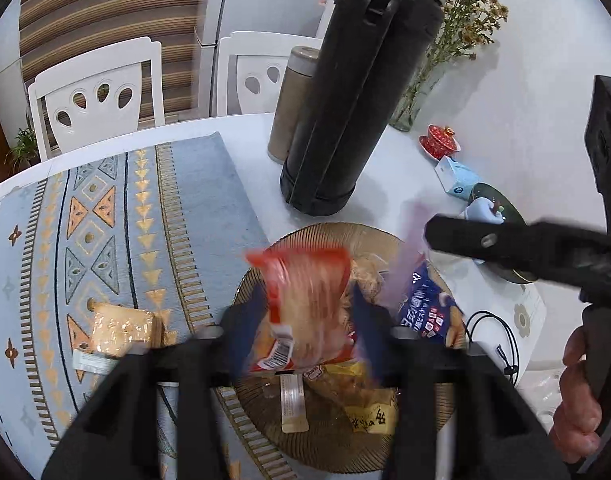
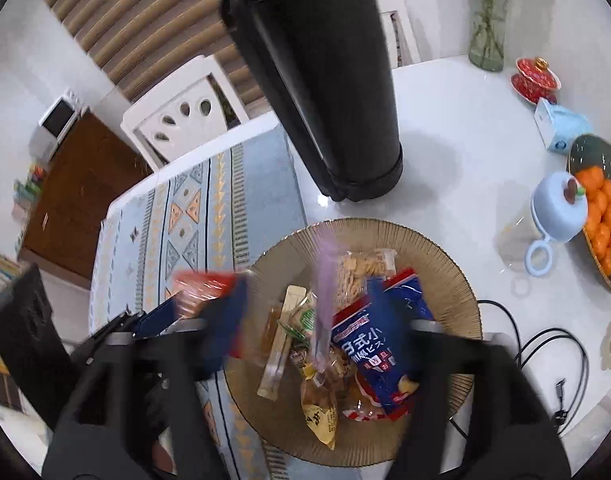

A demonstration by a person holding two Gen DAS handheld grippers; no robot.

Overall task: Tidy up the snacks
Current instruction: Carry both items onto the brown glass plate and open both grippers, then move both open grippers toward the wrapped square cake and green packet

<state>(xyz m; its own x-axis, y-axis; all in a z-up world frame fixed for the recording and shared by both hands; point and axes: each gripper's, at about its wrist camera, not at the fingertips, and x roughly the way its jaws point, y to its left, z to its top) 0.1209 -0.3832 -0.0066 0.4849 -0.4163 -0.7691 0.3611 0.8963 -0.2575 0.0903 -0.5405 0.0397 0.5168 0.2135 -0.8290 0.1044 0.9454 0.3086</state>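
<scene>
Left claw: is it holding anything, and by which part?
Yes. The left claw grips the red snack packet by its two side edges, above the brown plate; the motion blur hides finer detail.

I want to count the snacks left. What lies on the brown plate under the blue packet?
Under the blue packet on the plate a red-and-white wrapper sticks out, and a yellow packet lies beside it. Anything fully beneath is hidden.

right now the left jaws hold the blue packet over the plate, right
Not quite: the left gripper holds the red packet over the plate, as the left wrist view shows. The blue packet lies on the plate between the right jaws.
</scene>
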